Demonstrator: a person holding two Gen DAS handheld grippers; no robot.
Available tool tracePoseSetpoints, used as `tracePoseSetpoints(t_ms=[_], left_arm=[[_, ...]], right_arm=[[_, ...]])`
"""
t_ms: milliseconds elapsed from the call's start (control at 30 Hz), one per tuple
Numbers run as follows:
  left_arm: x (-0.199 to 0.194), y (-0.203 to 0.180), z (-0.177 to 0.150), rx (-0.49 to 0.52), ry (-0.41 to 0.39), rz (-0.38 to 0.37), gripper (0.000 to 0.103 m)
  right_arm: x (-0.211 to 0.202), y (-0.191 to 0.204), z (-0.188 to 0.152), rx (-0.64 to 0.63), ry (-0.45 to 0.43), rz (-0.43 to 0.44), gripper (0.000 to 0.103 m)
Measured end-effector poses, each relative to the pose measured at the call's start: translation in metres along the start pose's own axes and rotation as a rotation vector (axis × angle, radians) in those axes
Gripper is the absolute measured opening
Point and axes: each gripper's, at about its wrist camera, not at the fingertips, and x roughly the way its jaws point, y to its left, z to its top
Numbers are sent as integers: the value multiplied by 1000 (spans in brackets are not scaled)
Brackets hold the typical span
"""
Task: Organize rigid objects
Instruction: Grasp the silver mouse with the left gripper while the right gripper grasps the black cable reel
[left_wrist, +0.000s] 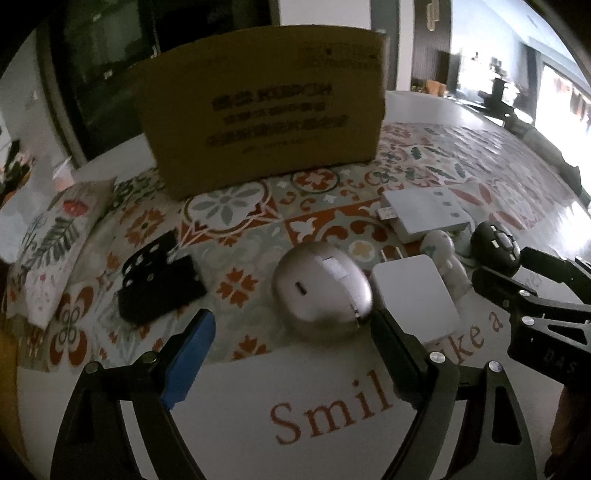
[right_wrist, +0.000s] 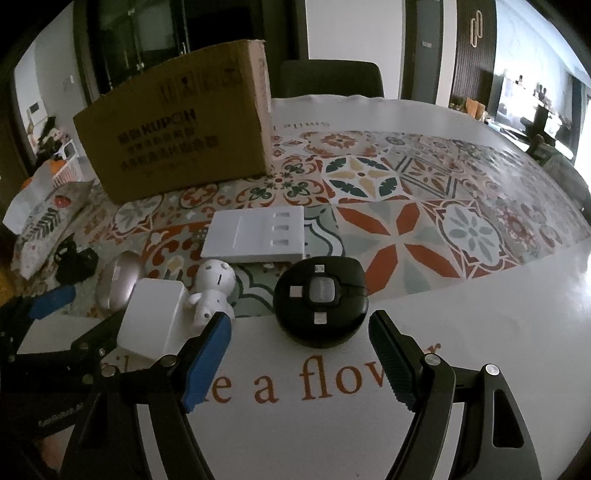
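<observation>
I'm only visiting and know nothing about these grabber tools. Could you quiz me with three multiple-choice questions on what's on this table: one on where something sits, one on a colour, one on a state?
1. What lies directly ahead of the right gripper?
A. the cardboard box
B. the round black device
C. the silver oval case

2. What colour is the little figurine?
A. white
B. red
C. black

3. How does the left gripper stand?
A. shut on the white block
B. shut and empty
C. open, holding nothing

Answers:
1 B: the round black device sits just beyond its fingertips.
2 A: it is plainly white.
3 C: its fingers are spread before the silver oval case.

box (right_wrist: 177, 140) behind hub (right_wrist: 258, 236); puck (right_wrist: 321, 299) before hub.
</observation>
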Motion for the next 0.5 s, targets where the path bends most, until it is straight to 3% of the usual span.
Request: tracePoseSetpoints(t_ms=[500], left_arm=[[18, -12, 18, 62, -28, -39, 86]], right_arm=[[16, -11, 6, -4, 4, -25, 78]])
